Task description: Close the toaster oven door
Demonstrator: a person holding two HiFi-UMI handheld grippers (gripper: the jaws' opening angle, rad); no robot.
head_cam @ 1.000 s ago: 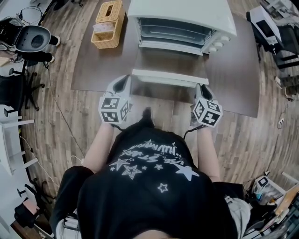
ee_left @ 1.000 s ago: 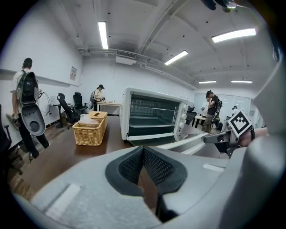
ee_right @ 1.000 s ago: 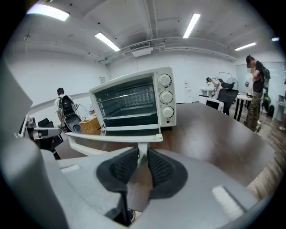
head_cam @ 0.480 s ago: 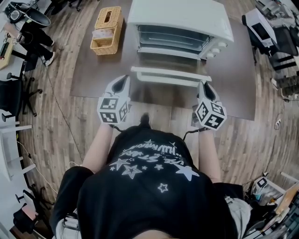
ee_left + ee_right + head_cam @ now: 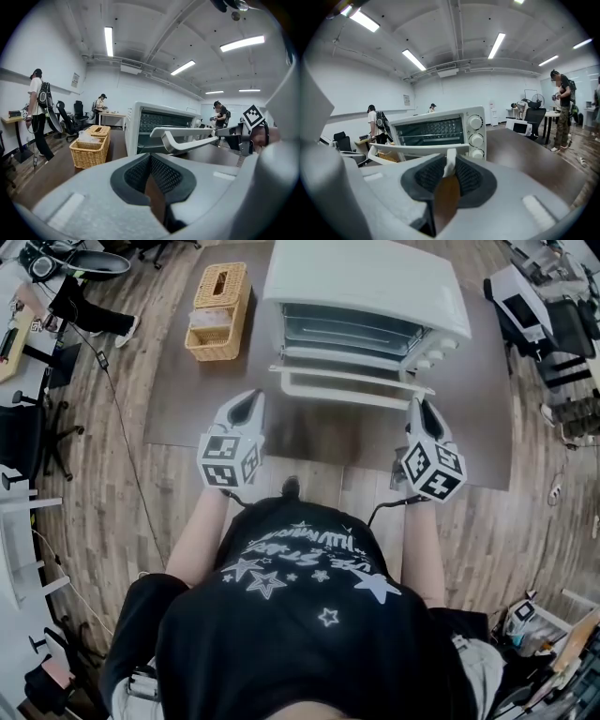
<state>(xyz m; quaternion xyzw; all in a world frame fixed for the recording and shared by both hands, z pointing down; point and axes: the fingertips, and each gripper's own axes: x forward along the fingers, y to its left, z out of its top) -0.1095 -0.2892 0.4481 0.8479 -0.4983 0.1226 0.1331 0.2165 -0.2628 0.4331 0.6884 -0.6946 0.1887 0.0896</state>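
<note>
- Right gripper point(image 5: 450, 161) point(image 5: 419, 411): the jaws are seen drawn close together and clamped on a small white part at the right end of the door's free edge. The dark ribbed pads point(image 5: 469, 177) are pressed against it on either side.
- Left gripper point(image 5: 150, 157) point(image 5: 247, 407): the jaws are seen closed tip to tip, and nothing is held between them. It is positioned just off the left end of the door, apart from it.
- White-framed glass door point(image 5: 352, 379) of the toaster oven: it is found part-raised, tilted between flat and closed, and hinged along the bottom of the oven front. A long white bar handle point(image 5: 342, 396) is carried on the free edge, on the side nearest the person.
- White, box-shaped metal toaster oven point(image 5: 366, 282): it is set on a dark brown tabletop point(image 5: 187, 381). The mouth is left uncovered and a wire rack point(image 5: 349, 326) is visible inside. Three round white knobs point(image 5: 477, 139) are stacked at the right of the front.
- Tan woven wicker basket point(image 5: 211, 331): it is placed on the table to the left of the oven, near it but apart.
- Wood-plank floor point(image 5: 103, 502): it is seen all round the table.
- Background: a standing person point(image 5: 36, 108) is noted in the left gripper view, and another person point(image 5: 560, 108) in the right gripper view.
</note>
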